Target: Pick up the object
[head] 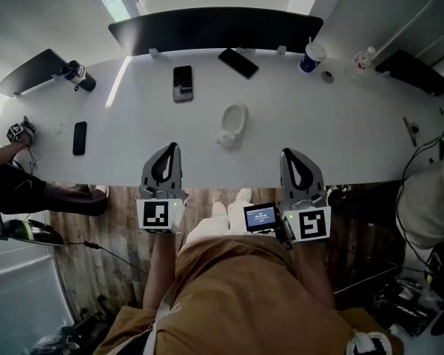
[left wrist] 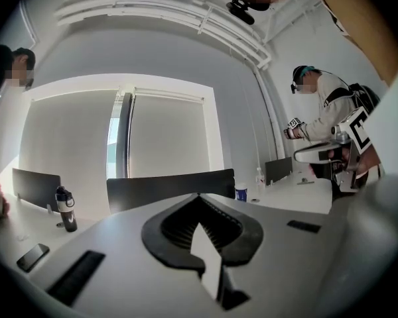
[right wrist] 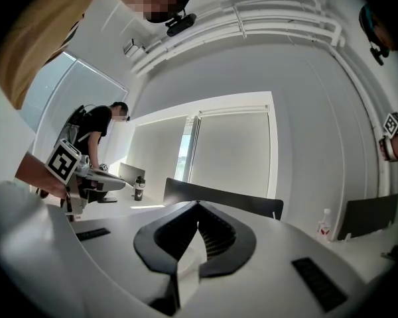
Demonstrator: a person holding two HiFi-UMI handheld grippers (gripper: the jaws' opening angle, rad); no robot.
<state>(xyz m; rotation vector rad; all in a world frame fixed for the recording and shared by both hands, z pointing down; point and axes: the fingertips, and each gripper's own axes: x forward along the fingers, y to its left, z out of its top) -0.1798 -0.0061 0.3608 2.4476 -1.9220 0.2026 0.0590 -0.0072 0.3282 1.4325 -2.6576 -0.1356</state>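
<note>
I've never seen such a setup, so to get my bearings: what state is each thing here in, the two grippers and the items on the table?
Left gripper, fingers shut, empty.
Right gripper, fingers shut, empty.
White object, lying on the table, untouched.
Middle phone, flat, screen dark.
Cup, upright, lid on.
Black bottle, upright, capped.

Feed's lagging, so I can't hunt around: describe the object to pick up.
On the long white table, look at the middle, nearer you than the black phone. The small hollow oval object there is white, while its neighbours are flat and black.
</note>
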